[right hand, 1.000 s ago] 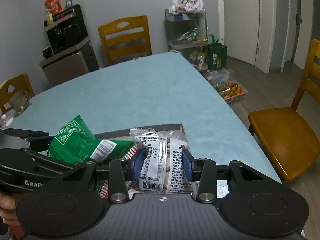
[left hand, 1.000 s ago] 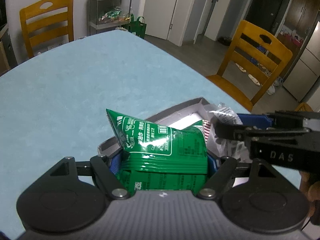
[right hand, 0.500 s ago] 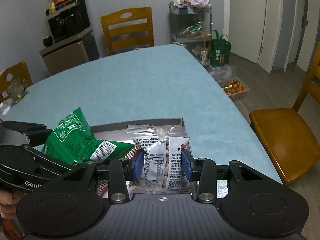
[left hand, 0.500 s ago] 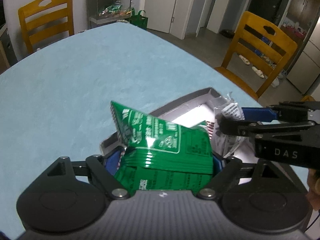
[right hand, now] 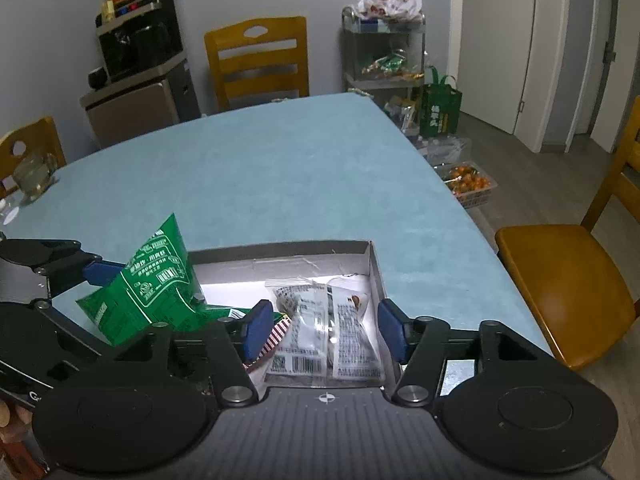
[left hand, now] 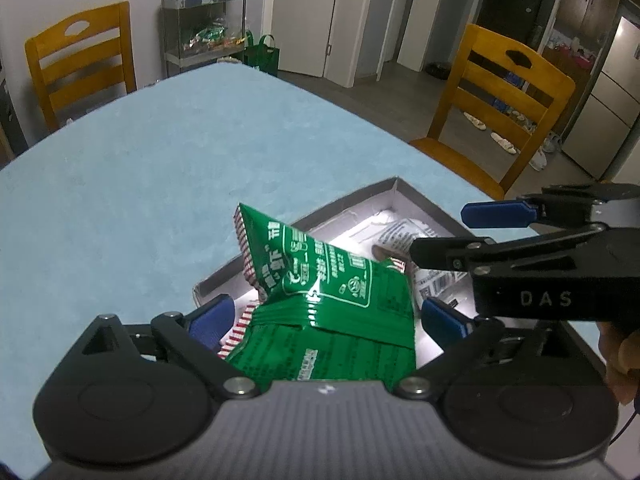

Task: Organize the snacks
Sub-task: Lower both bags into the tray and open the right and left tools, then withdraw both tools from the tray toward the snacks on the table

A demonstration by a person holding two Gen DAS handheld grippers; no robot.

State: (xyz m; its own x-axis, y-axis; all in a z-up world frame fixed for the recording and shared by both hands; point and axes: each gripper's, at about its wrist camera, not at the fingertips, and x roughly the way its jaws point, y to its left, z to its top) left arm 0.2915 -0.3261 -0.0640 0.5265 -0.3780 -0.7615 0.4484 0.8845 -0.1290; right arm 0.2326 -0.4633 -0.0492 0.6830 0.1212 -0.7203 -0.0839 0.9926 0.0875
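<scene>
A grey cardboard box (left hand: 352,200) (right hand: 280,249) sits on the blue table. My left gripper (left hand: 326,316) is open, with a green snack packet (left hand: 332,292) (right hand: 156,288) resting loose between its blue pads over the box's left part. My right gripper (right hand: 322,330) is open above the box's right end, where clear snack packets (right hand: 328,328) (left hand: 404,236) lie inside. The right gripper also shows in the left wrist view (left hand: 496,216), with its jaws spread. A red-striped packet edge (right hand: 276,336) shows under the green one.
The blue table (left hand: 160,168) stretches ahead. Wooden chairs (left hand: 496,100) (right hand: 256,60) (right hand: 568,288) stand around it. A metal snack rack (right hand: 384,48) and a green bag (right hand: 440,108) stand by the far wall. A glass (right hand: 32,176) sits at the table's left edge.
Both grippers have opened. The right one let the clear packets drop into the box. The green packet now rests loose between the left pads.
</scene>
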